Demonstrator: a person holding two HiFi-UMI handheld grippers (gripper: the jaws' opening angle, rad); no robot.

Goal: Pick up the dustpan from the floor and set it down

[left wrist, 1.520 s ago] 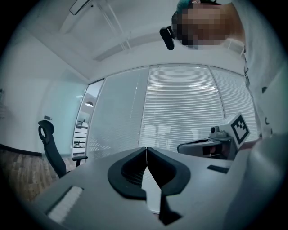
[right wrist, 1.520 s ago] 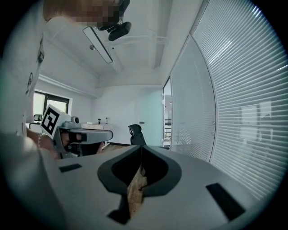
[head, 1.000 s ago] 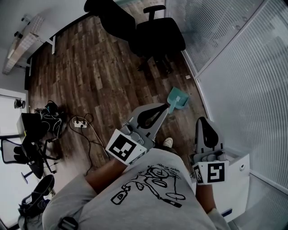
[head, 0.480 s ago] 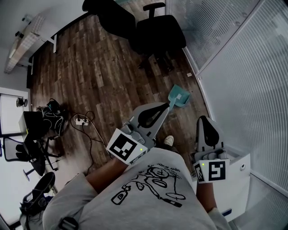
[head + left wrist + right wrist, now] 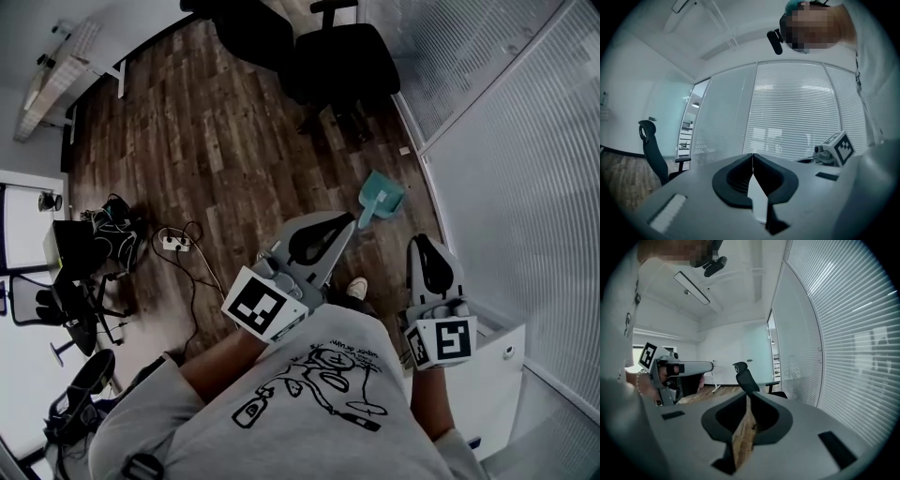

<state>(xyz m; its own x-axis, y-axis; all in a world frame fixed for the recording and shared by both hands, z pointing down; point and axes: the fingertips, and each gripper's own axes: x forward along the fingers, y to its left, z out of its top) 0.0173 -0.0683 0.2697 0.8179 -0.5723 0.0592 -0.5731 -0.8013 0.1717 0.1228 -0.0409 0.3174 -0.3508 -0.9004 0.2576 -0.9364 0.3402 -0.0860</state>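
A teal dustpan (image 5: 382, 199) lies on the wooden floor close to the glass wall, its short handle pointing toward me. My left gripper (image 5: 347, 221) is held out at chest height; in the head view its tip lies just left of the dustpan and high above it. Its jaws meet at the tip (image 5: 752, 155) with nothing between them. My right gripper (image 5: 418, 241) hangs to the right of the dustpan, also well above the floor. It is shut and empty (image 5: 748, 395). The left gripper (image 5: 670, 373) also shows in the right gripper view.
Two black office chairs (image 5: 333, 61) stand beyond the dustpan. A glass wall with blinds (image 5: 511, 141) runs along the right, and a white cabinet (image 5: 492, 375) stands by my right side. A power strip with cables (image 5: 173, 244) and bags (image 5: 112, 230) lie to the left. My shoe (image 5: 356, 288) shows below the grippers.
The right gripper has sunk a little and the head view has shifted slightly. The dustpan lies where it was and both grippers stay shut.
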